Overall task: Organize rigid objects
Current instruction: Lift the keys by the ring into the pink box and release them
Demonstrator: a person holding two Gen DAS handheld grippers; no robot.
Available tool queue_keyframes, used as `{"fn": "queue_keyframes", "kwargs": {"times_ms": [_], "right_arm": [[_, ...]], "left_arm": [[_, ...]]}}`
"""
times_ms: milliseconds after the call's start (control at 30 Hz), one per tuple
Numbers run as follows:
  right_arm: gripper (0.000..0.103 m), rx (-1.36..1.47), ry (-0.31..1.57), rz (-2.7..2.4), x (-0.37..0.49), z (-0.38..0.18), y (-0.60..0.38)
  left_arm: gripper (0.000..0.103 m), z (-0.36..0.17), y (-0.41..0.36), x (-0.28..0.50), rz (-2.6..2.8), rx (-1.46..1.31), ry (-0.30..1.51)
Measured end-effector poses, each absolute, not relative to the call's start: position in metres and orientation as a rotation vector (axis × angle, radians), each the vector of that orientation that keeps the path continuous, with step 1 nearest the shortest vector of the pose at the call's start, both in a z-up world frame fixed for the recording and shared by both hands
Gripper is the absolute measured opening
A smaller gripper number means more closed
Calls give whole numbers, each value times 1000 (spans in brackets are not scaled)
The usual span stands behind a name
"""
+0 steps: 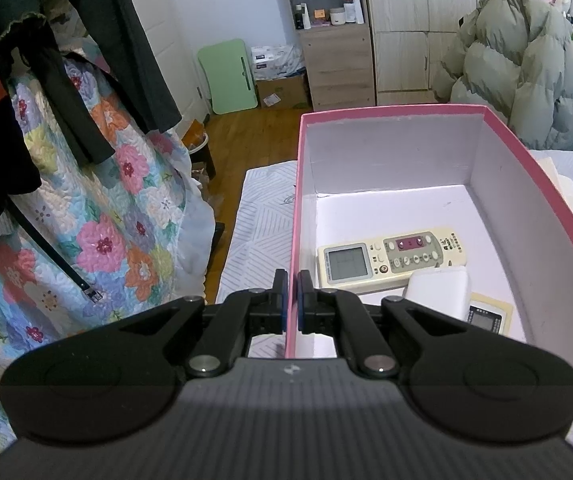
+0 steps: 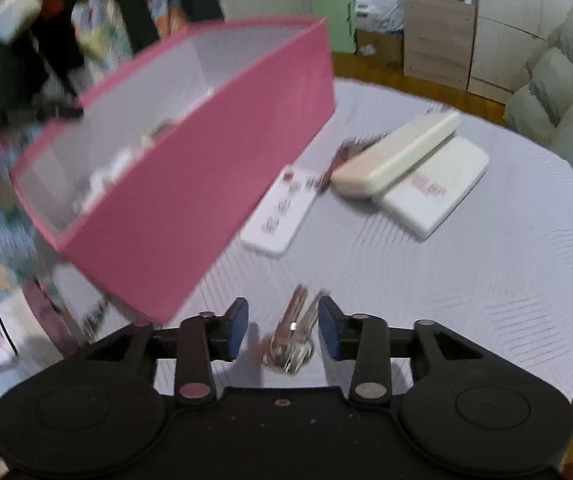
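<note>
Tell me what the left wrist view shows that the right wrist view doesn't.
Only the left wrist view: the box's inside, holding a beige remote with a screen, a white block and a small card-like item; the left hand-held gripper is shut on the box's wall.

Only the right wrist view: a bunch of keys between the open right hand-held gripper pads, untouched, plus a white remote, a cream case and a white pack on the table.

Both: the pink box.
</note>
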State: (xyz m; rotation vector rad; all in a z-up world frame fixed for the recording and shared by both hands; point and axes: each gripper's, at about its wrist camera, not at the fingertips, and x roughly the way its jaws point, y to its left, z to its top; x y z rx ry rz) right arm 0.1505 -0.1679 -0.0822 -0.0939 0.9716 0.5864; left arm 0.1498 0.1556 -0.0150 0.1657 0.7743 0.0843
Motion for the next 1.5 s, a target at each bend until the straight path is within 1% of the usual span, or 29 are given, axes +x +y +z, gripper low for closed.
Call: {"fn": "queue_keyframes", "kwargs": {"times_ms": [67, 133, 167, 267, 433, 800, 933, 1067, 1233, 1367, 1500], "right_arm": [[46, -154, 977, 565, 146, -91, -159], [34, -205, 947, 541, 139, -97, -155], [30, -207, 933, 540, 136, -96, -154], [30, -120, 935, 564, 138, -86, -164], [30, -37, 873, 548, 144, -57, -178], [30, 4, 719, 601, 147, 22, -175], [30, -9, 646, 650, 148, 55, -161], [30, 0, 602, 695, 157, 74, -140], [30, 16, 622, 780, 177, 73, -105], [30, 36, 700, 815, 197, 52, -78], [30, -6, 768, 813, 217, 28, -47]], "left_arm": [[3, -15, 155, 150, 84, 171, 776], [3, -15, 155, 151, 83, 178, 776], [3, -15, 154, 151, 85, 182, 777], [3, -15, 154, 151, 82, 183, 776], [3, -15, 153, 150, 81, 181, 773], [3, -14, 161, 149, 46, 154, 772], [3, -15, 161, 147, 39, 152, 767], [3, -15, 163, 146, 27, 148, 760], [2, -16, 169, 144, 4, 133, 758], [2, -18, 172, 143, -7, 102, 758], [2, -17, 171, 143, -7, 112, 749]]}}
